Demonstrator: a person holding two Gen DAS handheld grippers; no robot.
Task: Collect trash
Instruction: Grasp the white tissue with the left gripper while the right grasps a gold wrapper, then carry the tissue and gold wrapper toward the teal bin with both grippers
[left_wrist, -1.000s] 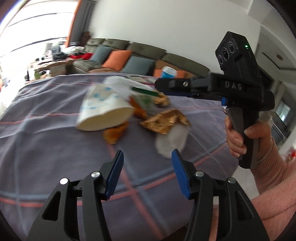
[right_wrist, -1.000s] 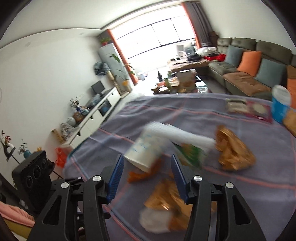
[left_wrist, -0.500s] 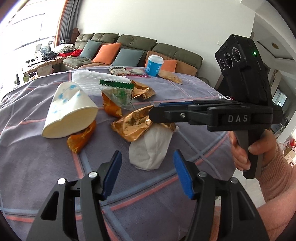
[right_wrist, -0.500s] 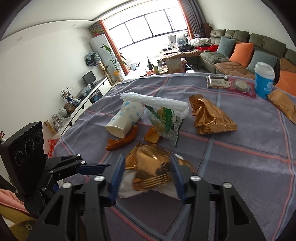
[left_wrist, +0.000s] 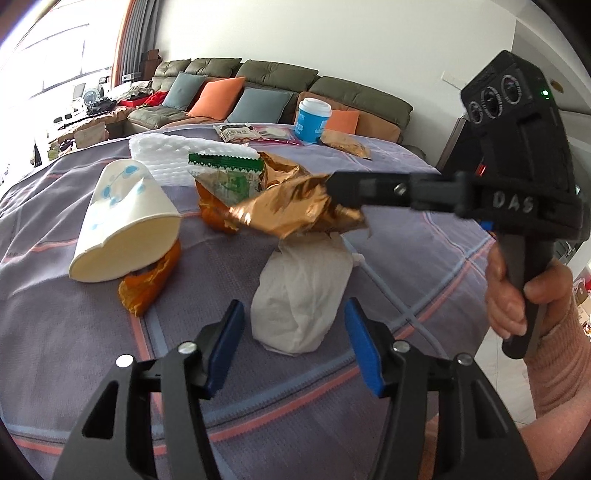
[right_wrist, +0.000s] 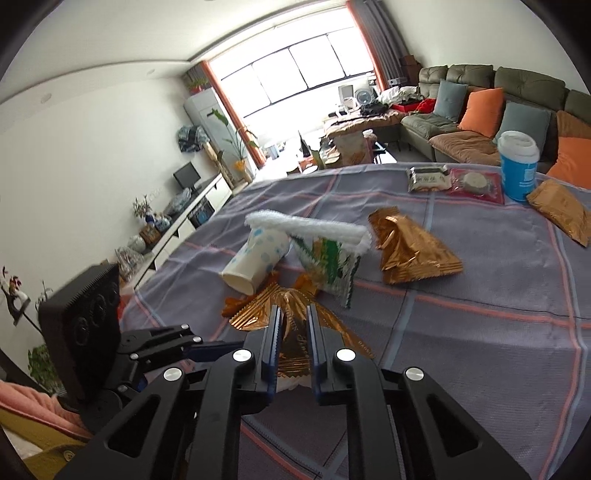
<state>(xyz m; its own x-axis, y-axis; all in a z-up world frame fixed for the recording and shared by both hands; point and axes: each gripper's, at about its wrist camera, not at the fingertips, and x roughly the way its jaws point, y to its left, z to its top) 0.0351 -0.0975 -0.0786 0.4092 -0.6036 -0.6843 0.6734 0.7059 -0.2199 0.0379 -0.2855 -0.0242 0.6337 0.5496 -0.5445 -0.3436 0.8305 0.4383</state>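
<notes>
A crumpled white tissue (left_wrist: 303, 291) lies on the plaid cloth, just ahead of my left gripper (left_wrist: 293, 314). The left jaws are closing with the tissue's near end between the blue pads (left_wrist: 225, 332), which do not touch it. My right gripper (right_wrist: 294, 314) comes in from the right in the left wrist view. Its jaws are closing and pinch a crinkled gold wrapper (left_wrist: 291, 212), held up just above the tissue. Behind lie a tipped paper cup (left_wrist: 122, 229), an orange wrapper (left_wrist: 147, 284), a green-and-white packet (left_wrist: 229, 181) and a white foam sheet (left_wrist: 166, 155).
A second gold wrapper (right_wrist: 413, 254) lies to the right of the pile. At the far end of the clothed table (left_wrist: 74, 332) stand a lidded blue cup (right_wrist: 517, 166), sealed snack packets (right_wrist: 428, 179) and another gold packet (right_wrist: 561, 210). A sofa stands beyond.
The right gripper has closed on the gold wrapper and lifted it off the tissue. The left gripper has come closer to the tissue.
</notes>
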